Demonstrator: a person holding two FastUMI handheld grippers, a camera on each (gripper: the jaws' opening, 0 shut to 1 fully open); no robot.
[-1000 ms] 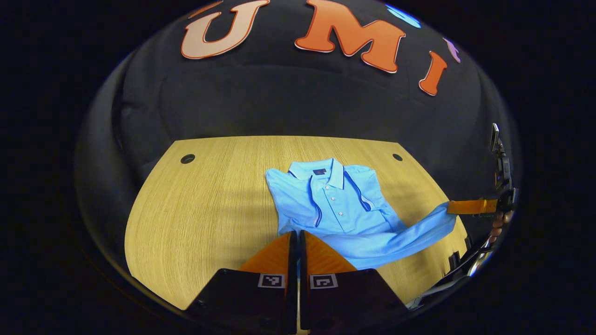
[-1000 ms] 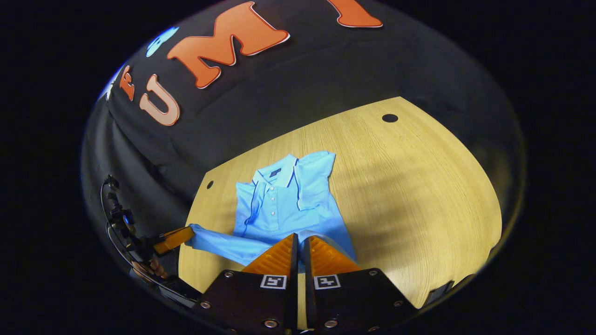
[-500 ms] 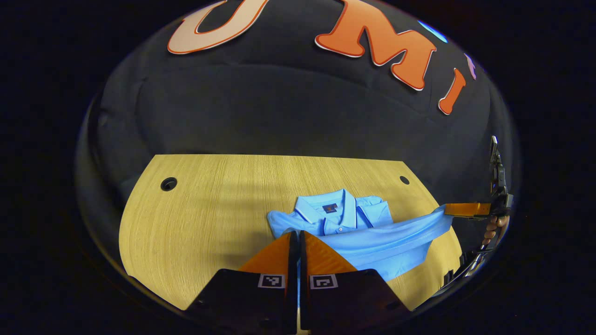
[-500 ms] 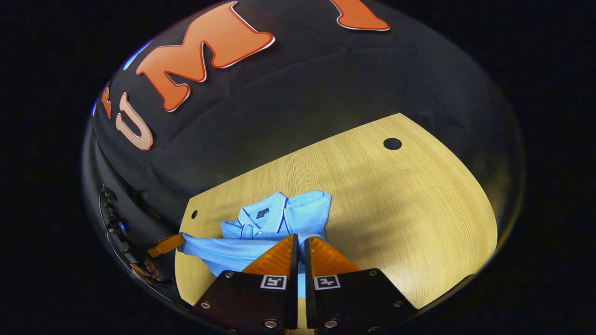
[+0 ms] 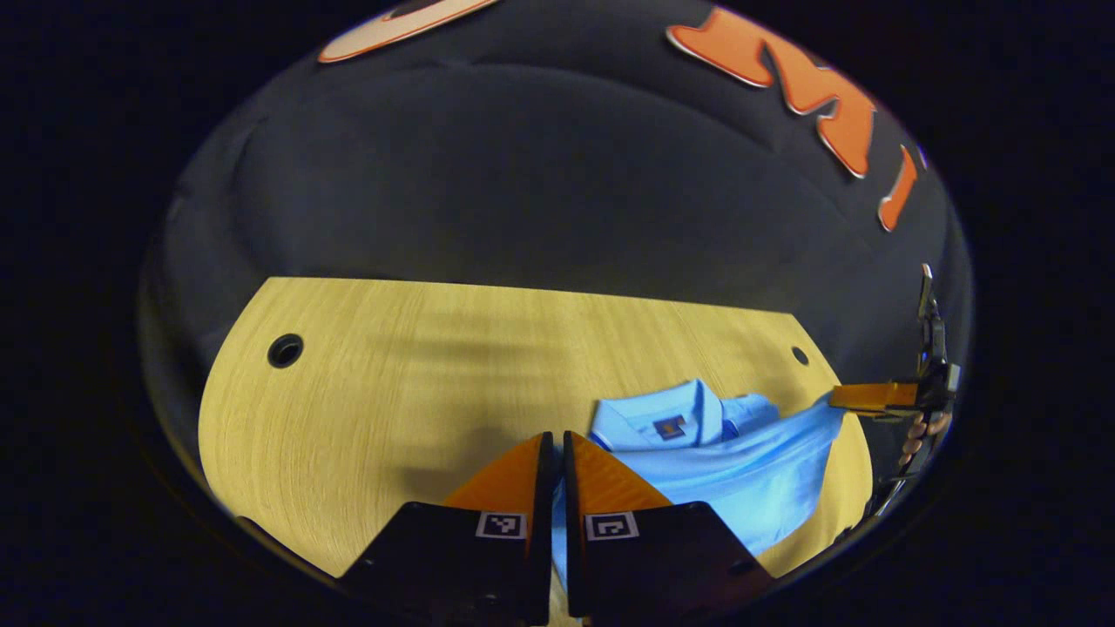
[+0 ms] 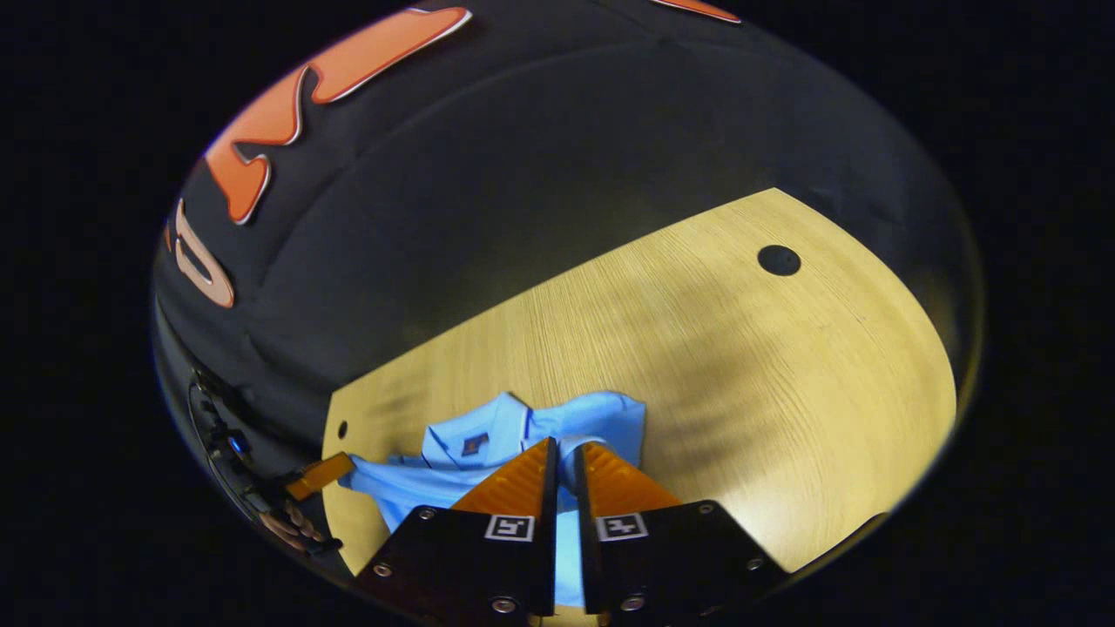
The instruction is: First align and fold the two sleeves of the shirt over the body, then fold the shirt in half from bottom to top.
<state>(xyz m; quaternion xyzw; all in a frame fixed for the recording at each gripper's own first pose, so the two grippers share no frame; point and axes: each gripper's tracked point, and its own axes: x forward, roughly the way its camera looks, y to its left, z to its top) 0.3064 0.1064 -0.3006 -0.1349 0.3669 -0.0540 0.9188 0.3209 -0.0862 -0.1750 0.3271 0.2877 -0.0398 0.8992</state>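
Shirt [image 5: 723, 461] in light blue is lying on the wooden tabletop [image 5: 392, 383], its collar [image 5: 662, 418] pointing toward the black cloth wall [image 5: 523, 192] and its lower part lifted off the wood and draped back over the chest.

In the left gripper view, the left hand-held gripper [image 5: 552, 448] is showing its two fingers pressed close together with blue fabric running up between them, so it is gripping the shirt's bottom edge on the side of the collar away from the other tool. Beyond the shirt, at the far side from the collar's label, the right hand-held gripper [image 5: 858, 396] is pinching the opposite corner of the hem, and a hand [image 5: 919, 435] is wrapping around its handle. The cloth between the two tools is hanging in a shallow sag above the collar.

In the right gripper view, the right hand-held gripper [image 6: 564, 453] is likewise clamped on blue fabric just in front of the collar [image 6: 488, 435], while the left hand-held gripper [image 6: 322, 475] is holding the other corner beside the tabletop's [image 6: 740, 374] edge. A round dark hole [image 6: 778, 259] is sitting in the wood well apart from the shirt [image 6: 540, 427].
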